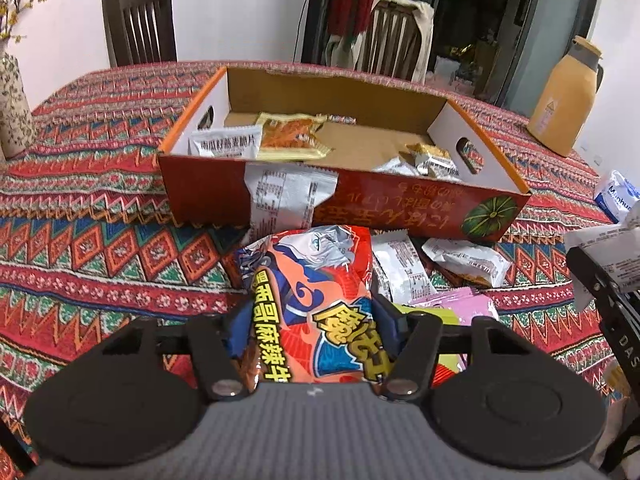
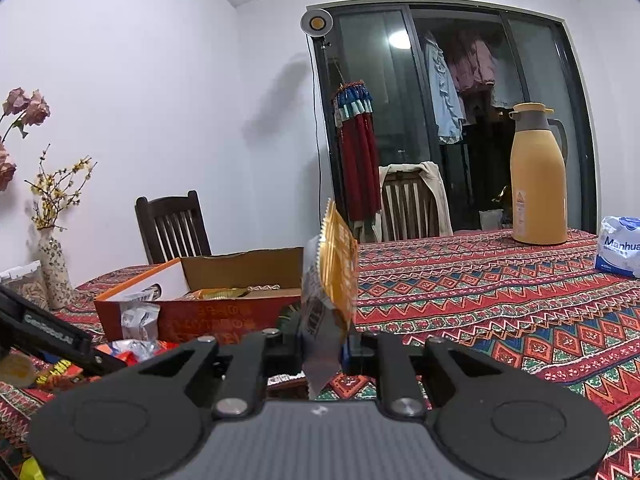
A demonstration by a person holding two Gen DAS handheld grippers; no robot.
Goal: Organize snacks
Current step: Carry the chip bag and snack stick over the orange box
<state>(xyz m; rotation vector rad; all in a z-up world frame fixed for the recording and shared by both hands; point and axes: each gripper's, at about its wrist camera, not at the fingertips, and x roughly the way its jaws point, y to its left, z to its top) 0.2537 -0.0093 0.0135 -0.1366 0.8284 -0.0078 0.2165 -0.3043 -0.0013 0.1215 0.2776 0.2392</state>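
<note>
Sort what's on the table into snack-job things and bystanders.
Job:
- cardboard box
- orange chip bag in left claw
- gold packet in right claw
- loose packets

Bystanders:
- yellow jug
- tissue pack
- flower vase

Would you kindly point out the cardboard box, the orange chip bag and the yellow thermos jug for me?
cardboard box (image 1: 400,204), left wrist view, on its red front wall.
orange chip bag (image 1: 316,280), left wrist view, on the printed front.
yellow thermos jug (image 2: 538,184), right wrist view, on the middle of its body.
</note>
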